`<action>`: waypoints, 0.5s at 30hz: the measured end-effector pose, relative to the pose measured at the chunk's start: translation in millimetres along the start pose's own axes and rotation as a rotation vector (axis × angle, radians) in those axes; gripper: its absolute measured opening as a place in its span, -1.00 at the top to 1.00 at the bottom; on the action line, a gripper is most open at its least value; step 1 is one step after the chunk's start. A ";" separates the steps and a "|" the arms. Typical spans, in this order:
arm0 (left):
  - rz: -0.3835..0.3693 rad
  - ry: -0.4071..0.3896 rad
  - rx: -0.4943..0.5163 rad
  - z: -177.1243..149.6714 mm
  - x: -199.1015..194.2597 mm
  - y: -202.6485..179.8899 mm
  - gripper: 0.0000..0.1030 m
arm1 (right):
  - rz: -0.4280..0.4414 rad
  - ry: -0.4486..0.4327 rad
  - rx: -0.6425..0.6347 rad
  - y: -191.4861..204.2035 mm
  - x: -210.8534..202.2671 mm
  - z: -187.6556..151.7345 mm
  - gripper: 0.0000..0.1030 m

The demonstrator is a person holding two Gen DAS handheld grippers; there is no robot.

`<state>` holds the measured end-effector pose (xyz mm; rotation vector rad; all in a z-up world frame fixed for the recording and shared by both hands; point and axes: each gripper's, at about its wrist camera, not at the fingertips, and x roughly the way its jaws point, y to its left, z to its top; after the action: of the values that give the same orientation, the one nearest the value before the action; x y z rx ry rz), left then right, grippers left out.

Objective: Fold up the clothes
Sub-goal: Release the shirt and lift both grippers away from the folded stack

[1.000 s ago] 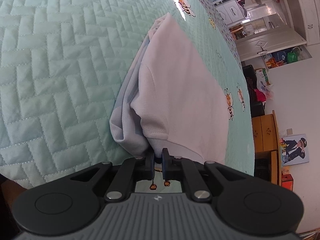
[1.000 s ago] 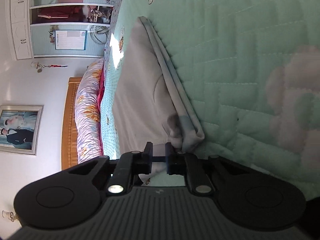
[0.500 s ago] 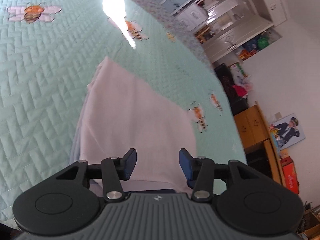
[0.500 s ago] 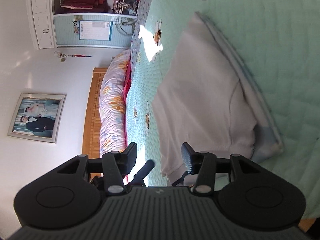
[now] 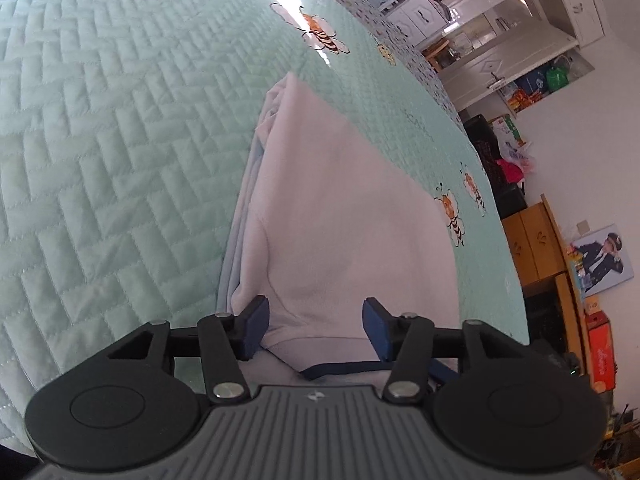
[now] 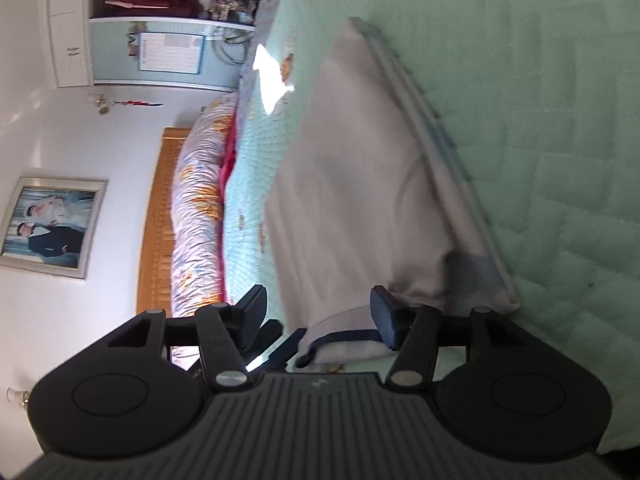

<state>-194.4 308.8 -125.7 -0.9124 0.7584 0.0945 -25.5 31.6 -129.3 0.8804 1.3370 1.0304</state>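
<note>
Bedroom, bed [image 5: 100, 160] under a mint quilted cover with bee prints. Folded pale garment [image 5: 340, 220] lies flat on it, light-blue layers showing along one edge, dark-trimmed hem nearest the cameras. Left gripper [image 5: 316, 330] just above the hem, fingers spread apart, nothing held. Right gripper [image 6: 318, 320] at the garment's [image 6: 360, 184] near corner, fingers also apart, empty. Floral pillow [image 6: 200, 216] lies against the wooden headboard [image 6: 154, 232].
</note>
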 end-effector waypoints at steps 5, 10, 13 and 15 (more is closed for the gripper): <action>-0.044 -0.016 0.047 14.3 -11.2 -14.7 -0.03 | -0.004 -0.020 0.001 5.7 -0.4 15.4 0.29; -0.087 -0.093 0.074 57.3 -2.0 -41.7 -0.03 | -0.007 -0.044 -0.006 15.5 1.7 35.3 0.19; -0.059 -0.143 0.055 85.9 10.5 -47.5 -0.03 | -0.024 -0.080 -0.048 34.1 14.7 63.5 0.14; -0.040 -0.173 0.006 101.9 15.0 -44.4 -0.03 | -0.035 -0.099 -0.066 42.4 24.8 80.2 0.08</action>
<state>-110.0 353.2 -66.7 -0.9012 0.5794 0.1337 49.9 74.2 -92.6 0.8451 1.2252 0.9854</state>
